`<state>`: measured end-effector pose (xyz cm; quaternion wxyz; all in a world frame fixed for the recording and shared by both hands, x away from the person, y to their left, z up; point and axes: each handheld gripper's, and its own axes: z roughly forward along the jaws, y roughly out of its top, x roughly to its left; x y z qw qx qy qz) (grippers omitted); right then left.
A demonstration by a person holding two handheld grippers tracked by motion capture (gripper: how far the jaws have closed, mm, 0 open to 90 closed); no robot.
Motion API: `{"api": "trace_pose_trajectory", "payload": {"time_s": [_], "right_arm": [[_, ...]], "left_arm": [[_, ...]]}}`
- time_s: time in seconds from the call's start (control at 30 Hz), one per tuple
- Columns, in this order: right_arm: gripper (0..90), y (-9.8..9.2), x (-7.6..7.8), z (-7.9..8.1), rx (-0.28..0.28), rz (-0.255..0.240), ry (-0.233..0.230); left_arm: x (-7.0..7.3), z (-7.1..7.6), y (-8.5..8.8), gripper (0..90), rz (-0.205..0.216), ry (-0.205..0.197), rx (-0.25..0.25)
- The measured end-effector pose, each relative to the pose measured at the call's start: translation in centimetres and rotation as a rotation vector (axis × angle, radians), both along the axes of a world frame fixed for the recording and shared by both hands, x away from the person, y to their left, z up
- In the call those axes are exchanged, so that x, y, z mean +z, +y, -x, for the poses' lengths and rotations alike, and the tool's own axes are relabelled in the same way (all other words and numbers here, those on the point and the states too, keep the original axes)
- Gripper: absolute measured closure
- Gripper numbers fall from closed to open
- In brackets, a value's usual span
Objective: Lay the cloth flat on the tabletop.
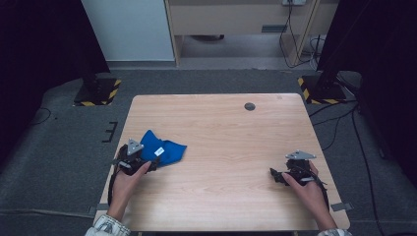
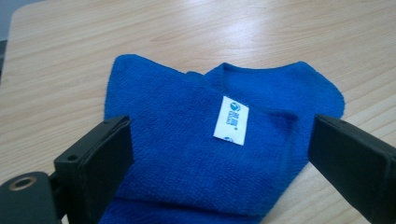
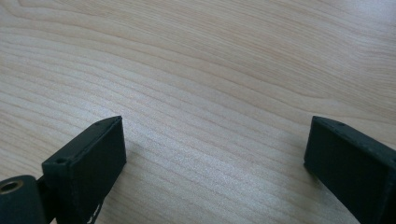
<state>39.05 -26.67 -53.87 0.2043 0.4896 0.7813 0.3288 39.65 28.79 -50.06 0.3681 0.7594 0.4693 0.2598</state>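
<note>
A crumpled blue cloth point(image 1: 164, 149) with a small white label point(image 1: 159, 151) lies on the left part of the wooden table point(image 1: 221, 132). My left gripper point(image 1: 151, 163) sits at the cloth's near edge, held by a hand. In the left gripper view the cloth point(image 2: 219, 144) and its label point(image 2: 231, 120) lie between the wide-apart jaws of my left gripper point(image 2: 219, 154), which is open. My right gripper point(image 1: 274, 175) rests near the table's right front, away from the cloth. In the right gripper view my right gripper point(image 3: 215, 149) is open over bare wood.
A small dark round cap point(image 1: 250, 106) sits in the table top at the far right. Black stand bases with yellow-black striped edges point(image 1: 97, 91) point(image 1: 322, 89) stand on the grey floor beyond the table. Cables point(image 1: 344, 118) run along the floor at the right.
</note>
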Motion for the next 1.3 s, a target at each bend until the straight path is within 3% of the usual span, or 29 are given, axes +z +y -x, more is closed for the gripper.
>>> {"api": "trace_pose_trajectory", "payload": {"time_s": [0.2, 0.67, 0.9, 1.0, 1.3], "right_arm": [[5.0, 0.1, 0.0, 0.0, -0.004, 0.001, 0.001], [4.2, 0.1, 0.0, 0.0, -0.007, 0.002, 0.004], [4.1, 0.1, 0.0, -0.1, -0.006, 0.003, 0.003], [4.0, 0.2, 0.0, -0.1, -0.005, 0.001, 0.004], [3.7, 0.2, 0.0, -0.1, -0.006, 0.0, 0.006]], "left_arm": [[0.0, -0.1, 0.7, 5.4, -0.016, -0.007, 0.017], [-2.8, -1.1, 1.3, 3.6, -0.061, 0.126, 0.024], [-3.2, -1.2, 1.6, 2.8, -0.049, 0.119, 0.023], [-2.9, -1.3, 1.9, 3.8, -0.062, 0.11, 0.057], [-3.5, -1.3, 2.0, 1.2, -0.02, 0.129, 0.075]]}}
